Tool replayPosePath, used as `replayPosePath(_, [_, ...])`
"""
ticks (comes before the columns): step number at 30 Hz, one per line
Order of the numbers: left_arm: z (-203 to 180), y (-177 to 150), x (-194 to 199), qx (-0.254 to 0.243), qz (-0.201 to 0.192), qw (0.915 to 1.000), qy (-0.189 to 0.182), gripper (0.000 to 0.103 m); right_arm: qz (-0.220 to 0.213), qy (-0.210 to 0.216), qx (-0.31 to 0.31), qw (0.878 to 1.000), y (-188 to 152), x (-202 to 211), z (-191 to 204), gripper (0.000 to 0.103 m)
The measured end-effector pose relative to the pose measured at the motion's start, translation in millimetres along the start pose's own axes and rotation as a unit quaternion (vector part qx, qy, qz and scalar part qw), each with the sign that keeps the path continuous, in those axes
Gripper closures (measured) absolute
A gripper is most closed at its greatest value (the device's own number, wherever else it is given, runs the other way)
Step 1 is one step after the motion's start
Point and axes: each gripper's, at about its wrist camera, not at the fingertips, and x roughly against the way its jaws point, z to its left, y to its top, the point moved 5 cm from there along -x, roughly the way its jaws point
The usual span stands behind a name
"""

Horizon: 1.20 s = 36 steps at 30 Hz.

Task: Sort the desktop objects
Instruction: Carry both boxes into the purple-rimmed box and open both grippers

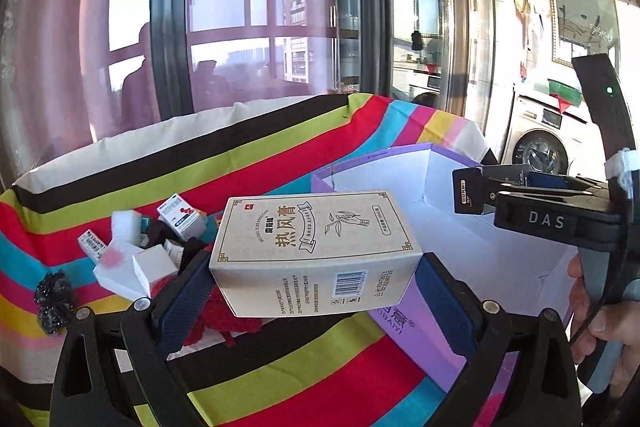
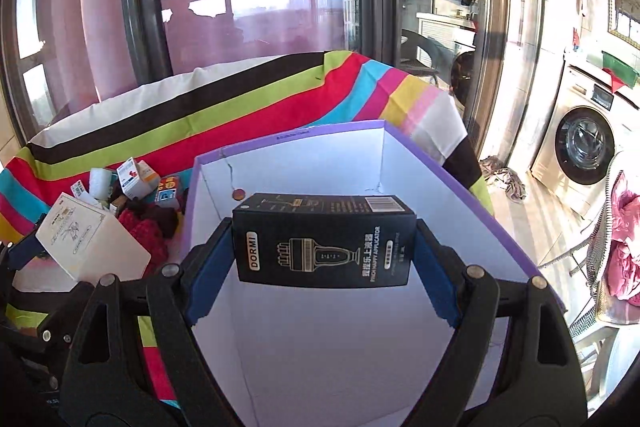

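My left gripper [image 1: 316,291] is shut on a beige medicine box [image 1: 316,247] with Chinese print, held above the striped cloth just left of the purple storage box [image 1: 404,331]. My right gripper [image 2: 324,259] is shut on a black DORMI box [image 2: 324,239] and holds it over the white inside of the purple storage box [image 2: 480,203]. The beige box also shows at the left of the right wrist view [image 2: 92,243]. The right gripper with the black box shows at the right of the left wrist view [image 1: 476,195].
A pile of small medicine boxes [image 1: 176,215], a white foam piece [image 1: 124,227], red knitted fabric [image 1: 216,323] and a black scrunchy item [image 1: 54,301] lie on the striped tablecloth [image 1: 280,155]. A glass door stands behind. A washing machine [image 2: 580,147] is at the right.
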Motion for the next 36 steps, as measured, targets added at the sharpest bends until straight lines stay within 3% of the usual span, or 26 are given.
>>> replayPosePath(4, [-34.9,9.8,-4.4,-0.055,-0.008,0.9985,0.003,0.004,0.01,-0.03,0.001,0.999,-2.3,-8.6,-27.1,0.017])
replayPosePath(10, [-92.0,16.4,-18.8,-0.17,-0.008,0.9854,0.014,0.004,0.013,-0.016,-0.017,1.0,-4.4,-17.9,-48.5,0.017])
replayPosePath(13, [-108.9,12.9,-30.7,-0.196,0.01,0.9806,0.01,0.004,0.001,-0.052,0.008,0.999,-2.6,-16.5,-53.6,0.017])
replayPosePath(17, [-122.4,5.2,-43.3,-0.223,0.019,0.9746,0.011,0.004,0.011,-0.024,-0.002,1.0,-3.3,-20.7,-60.0,0.016])
replayPosePath(22, [-137.4,-4.3,-52.5,-0.254,0.026,0.9668,0.009,0.004,0.009,-0.032,0.011,0.999,-3.5,-21.5,-54.5,0.014])
replayPosePath(25, [-144.3,-10.6,-58.3,-0.268,0.033,0.9628,0.0,0.004,0.021,-0.028,0.019,0.999,-5.3,-24.6,-52.8,0.012])
replayPosePath(33, [-139.7,-16.5,-68.2,-0.216,0.064,0.9727,-0.056,0.0,0.029,-0.034,0.029,0.999,-8.5,-25.8,-49.2,0.007])
replayPosePath(36, [-136.1,-18.3,-64.8,-0.203,0.052,0.9756,-0.067,0.0,0.026,-0.033,0.029,0.999,-8.5,-24.8,-48.2,0.007])
